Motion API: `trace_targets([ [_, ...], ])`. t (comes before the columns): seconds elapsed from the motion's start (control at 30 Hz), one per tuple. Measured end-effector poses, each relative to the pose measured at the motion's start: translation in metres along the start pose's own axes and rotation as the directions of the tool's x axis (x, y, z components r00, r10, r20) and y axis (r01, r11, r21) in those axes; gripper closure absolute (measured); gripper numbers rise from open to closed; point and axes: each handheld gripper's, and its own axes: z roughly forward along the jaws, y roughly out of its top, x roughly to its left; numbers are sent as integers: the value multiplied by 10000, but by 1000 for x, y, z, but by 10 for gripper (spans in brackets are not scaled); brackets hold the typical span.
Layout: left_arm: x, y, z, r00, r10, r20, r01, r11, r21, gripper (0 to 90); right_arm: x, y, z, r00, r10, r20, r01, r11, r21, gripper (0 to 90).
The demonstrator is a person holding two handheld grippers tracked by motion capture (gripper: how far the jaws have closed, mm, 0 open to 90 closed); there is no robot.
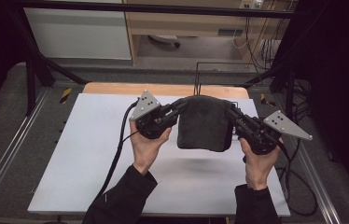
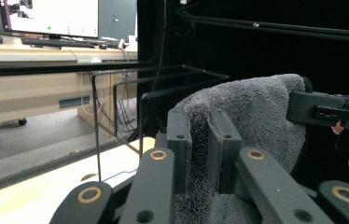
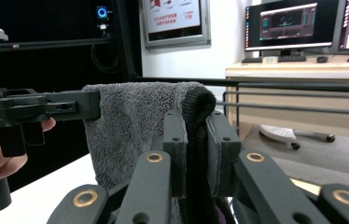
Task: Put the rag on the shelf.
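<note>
Above white table (image 1: 93,154), grey towel (image 1: 204,123) hangs between left gripper (image 1: 178,106) and right gripper (image 1: 231,112), jaws pinching its top corners; judged soft, light, limp, best held at corners.

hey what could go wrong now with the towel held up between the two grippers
The grey towel hangs above the table, pinched at one top corner by the left gripper and at the other by the right gripper. Either corner might slip out. The black wire rack stands close behind; the towel could snag there.
</note>
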Motion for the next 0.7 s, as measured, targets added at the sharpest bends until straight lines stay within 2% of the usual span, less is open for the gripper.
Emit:
trace_targets([
  [0.27, -5, 14, 13, 10000, 20, 83, -15, 9984, -568, 806, -6, 15, -2, 9996, 29, 290, -13, 9985, -554, 806],
  [0.7, -9, 38, 33, 9998, 149, 123, -135, 9942, -1068, 807, -18, 41, 1, 9966, -74, 826, 174, 9925, -1209, 807],
])
